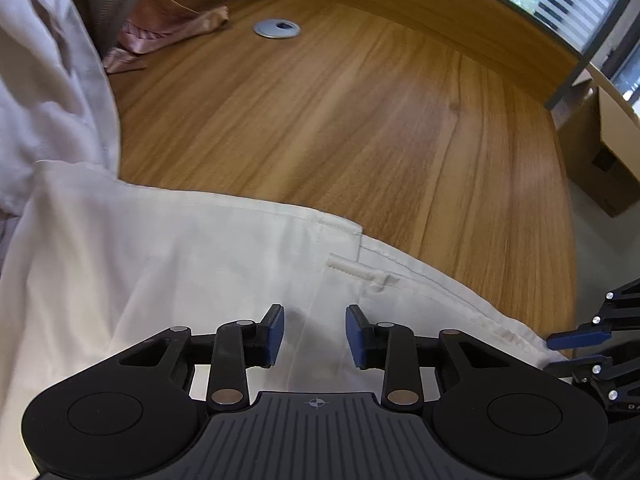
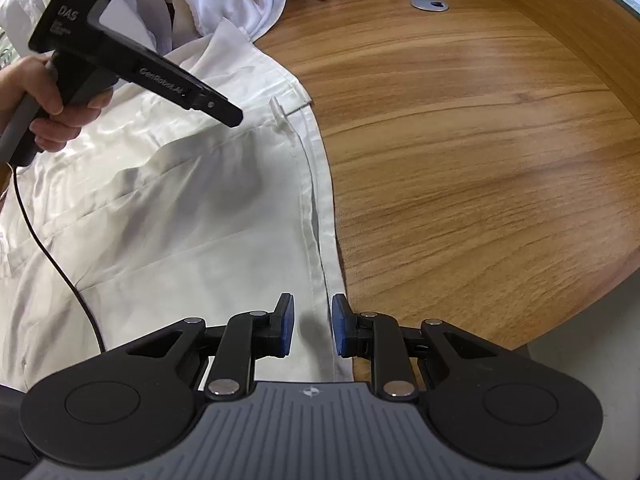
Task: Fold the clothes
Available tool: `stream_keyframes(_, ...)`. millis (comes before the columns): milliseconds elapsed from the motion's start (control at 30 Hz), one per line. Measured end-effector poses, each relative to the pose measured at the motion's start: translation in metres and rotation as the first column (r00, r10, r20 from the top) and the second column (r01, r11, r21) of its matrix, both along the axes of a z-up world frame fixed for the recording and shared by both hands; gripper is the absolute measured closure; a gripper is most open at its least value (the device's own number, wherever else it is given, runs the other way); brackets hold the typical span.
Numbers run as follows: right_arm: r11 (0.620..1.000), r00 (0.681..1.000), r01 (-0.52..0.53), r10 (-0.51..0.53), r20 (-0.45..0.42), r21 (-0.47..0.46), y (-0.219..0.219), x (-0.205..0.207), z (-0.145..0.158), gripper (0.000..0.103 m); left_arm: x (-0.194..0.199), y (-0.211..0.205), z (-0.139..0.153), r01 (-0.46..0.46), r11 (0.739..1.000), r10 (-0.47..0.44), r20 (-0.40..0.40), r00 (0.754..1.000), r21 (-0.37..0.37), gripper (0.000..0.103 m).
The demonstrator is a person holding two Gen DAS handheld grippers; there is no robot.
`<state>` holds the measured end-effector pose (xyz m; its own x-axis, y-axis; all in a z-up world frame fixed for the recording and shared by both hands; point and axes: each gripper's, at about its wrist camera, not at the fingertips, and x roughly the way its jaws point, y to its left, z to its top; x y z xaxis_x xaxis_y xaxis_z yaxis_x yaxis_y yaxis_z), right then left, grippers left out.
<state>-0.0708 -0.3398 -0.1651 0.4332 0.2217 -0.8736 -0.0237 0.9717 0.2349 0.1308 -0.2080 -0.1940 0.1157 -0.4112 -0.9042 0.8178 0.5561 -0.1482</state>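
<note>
While its blue pads stand apart with nothing pinched between them, the left gripper point(image 1: 315, 336) points down over the white garment point(image 1: 168, 264), low in the left wrist frame. No earlier view shows whether the pads touch the cloth beneath them; the fabric simply passes under the gap. In the right wrist frame the right gripper point(image 2: 312, 326) also hangs with a narrow gap between its pads, straddling the garment's hemmed edge point(image 2: 320, 240), and contact there is hard to judge.

The garment lies spread on the wooden table point(image 1: 360, 120), filling the lower left of both frames, with a belt loop point(image 1: 360, 272) near its stitched band. Its far part bunches into a pale heap point(image 1: 44, 64) at the upper left, cut off by the frame edge.

A hand point(image 2: 44, 100) at the left edge of the right wrist frame grips the black handle of the left tool, its cable point(image 2: 52, 248) trailing over the cloth. The right tool shows only as blue tips at the lower right edge of the left wrist frame.

Farther back lie a pink cloth point(image 1: 160, 28), partly hidden by the heap, and a round metal grommet point(image 1: 277, 28). A cardboard box point(image 1: 600, 160) sits beyond the table's right edge, blurred.
</note>
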Motion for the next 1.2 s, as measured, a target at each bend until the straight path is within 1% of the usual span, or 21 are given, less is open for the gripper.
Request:
stream_keyframes(67, 1.000, 1.000, 0.006, -0.006, -0.007, -0.003, 0.001, -0.001, -0.002, 0.079, -0.001, -0.001, -0.002, -0.003, 1.000, 0.003, -0.011, 1.000, -0.001, 0.077)
stream_keyframes(200, 1.000, 1.000, 0.012, -0.012, -0.018, -0.007, 0.003, -0.002, -0.004, 0.079, -0.005, 0.004, -0.004, -0.035, 0.999, 0.035, -0.015, 0.999, -0.023, 0.100)
stream_keyframes(300, 1.000, 1.000, 0.018, -0.018, -0.015, -0.017, 0.003, -0.001, -0.004, 0.079, -0.008, 0.008, 0.000, -0.052, 0.997, 0.053, 0.007, 0.999, -0.052, 0.101)
stream_keyframes(400, 1.000, 1.000, 0.006, -0.006, -0.011, -0.023, 0.004, 0.000, -0.005, 0.080, -0.013, 0.009, 0.004, -0.057, 0.996, 0.059, 0.036, 0.998, -0.062, 0.101)
stream_keyframes(467, 0.999, 1.000, -0.003, 0.003, -0.010, -0.036, 0.005, -0.001, -0.005, 0.099, -0.016, 0.008, 0.008, -0.060, 0.996, 0.063, 0.051, 0.997, -0.069, 0.101)
stream_keyframes(500, 0.999, 1.000, -0.007, 0.007, -0.010, -0.043, 0.006, -0.001, -0.006, 0.102, -0.017, 0.007, 0.010, -0.062, 0.995, 0.066, 0.057, 0.996, -0.073, 0.101)
stream_keyframes(633, 0.997, 1.000, -0.007, 0.009, 0.026, -0.075, 0.006, -0.006, 0.001, 0.102, -0.018, 0.003, 0.020, -0.059, 0.994, 0.066, 0.079, 0.995, -0.092, 0.101)
stream_keyframes(733, 0.997, 0.999, 0.010, -0.007, 0.035, -0.079, 0.002, -0.006, 0.006, 0.102, -0.019, -0.004, 0.021, -0.049, 0.995, 0.057, 0.089, 0.994, -0.087, 0.101)
stream_keyframes(933, 0.994, 0.999, 0.033, -0.030, 0.024, -0.101, -0.008, -0.005, 0.007, 0.103, -0.016, -0.018, 0.004, -0.070, 0.996, 0.075, 0.091, 0.993, -0.055, 0.101)
stream_keyframes(1033, 0.995, 1.000, 0.023, -0.021, 0.018, -0.098, -0.013, -0.005, 0.007, 0.102, -0.014, -0.020, -0.003, -0.089, 0.995, 0.092, 0.085, 0.992, -0.034, 0.099)
stream_keyframes(1067, 0.996, 1.000, 0.017, -0.015, 0.016, -0.093, -0.014, -0.005, 0.008, 0.102, -0.015, -0.018, -0.002, -0.103, 0.994, 0.106, 0.092, 0.990, -0.041, 0.096)
stream_keyframes(1100, 0.996, 1.000, 0.008, -0.006, 0.020, -0.094, -0.014, -0.005, 0.010, 0.102, -0.016, -0.015, 0.003, -0.117, 0.992, 0.123, 0.108, 0.987, -0.054, 0.086)
stream_keyframes(1133, 0.995, 1.000, -0.003, 0.005, 0.025, -0.097, -0.014, -0.005, 0.013, 0.102, -0.018, -0.010, 0.008, -0.131, 0.989, 0.139, 0.125, 0.982, -0.065, 0.074)
stream_keyframes(1200, 0.995, 0.999, -0.023, 0.027, 0.040, -0.100, -0.012, -0.005, 0.019, 0.101, -0.022, 0.004, 0.024, -0.176, 0.981, 0.188, 0.161, 0.969, -0.086, 0.066)
